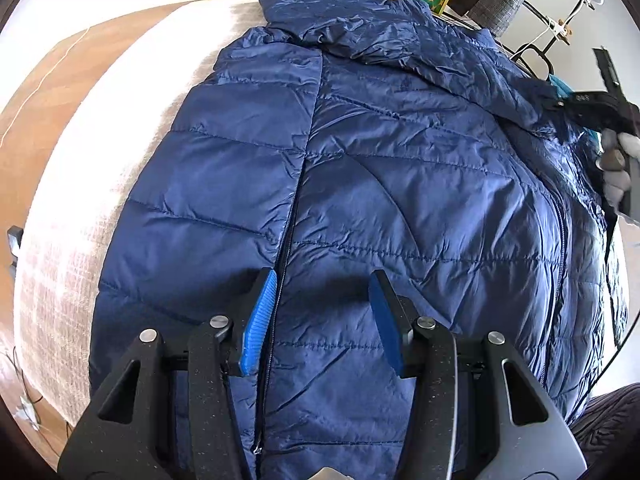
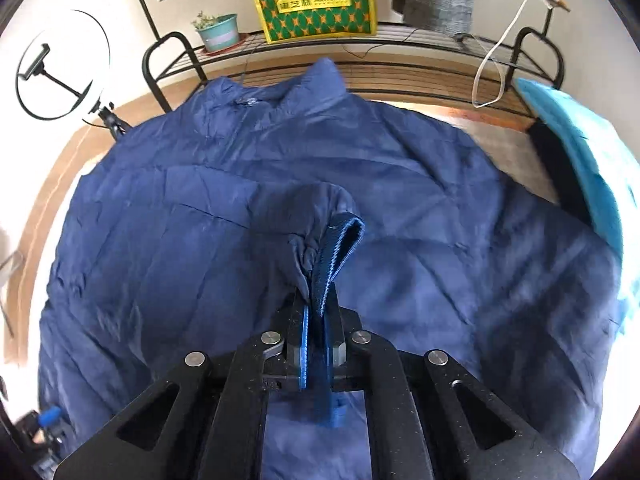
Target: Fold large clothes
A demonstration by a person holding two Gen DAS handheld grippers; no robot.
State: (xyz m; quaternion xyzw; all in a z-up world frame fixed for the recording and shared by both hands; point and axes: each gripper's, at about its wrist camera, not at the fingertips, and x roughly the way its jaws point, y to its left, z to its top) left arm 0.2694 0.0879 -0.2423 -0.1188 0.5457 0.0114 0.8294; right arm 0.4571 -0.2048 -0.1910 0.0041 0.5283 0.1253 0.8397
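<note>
A navy quilted puffer jacket (image 1: pixel 380 184) lies front-up on a pale cloth-covered surface, collar at the far end. My left gripper (image 1: pixel 322 284) is open, hovering just above the jacket's lower front, straddling the area right of the zipper. My right gripper (image 2: pixel 316 312) is shut on a bunched piece of the jacket's edge with its zipper tape (image 2: pixel 332 256), held lifted above the rest of the jacket (image 2: pixel 180 248). The right gripper also shows in the left wrist view (image 1: pixel 600 112) at the jacket's far right side.
A pale cloth (image 1: pixel 72 208) covers the surface under the jacket. A black wire rack (image 2: pixel 400 40) behind holds a green-yellow box (image 2: pixel 316 0) and a potted plant (image 2: pixel 218 32). A ring light (image 2: pixel 60 64) stands left. A turquoise cloth (image 2: pixel 580 160) lies at right.
</note>
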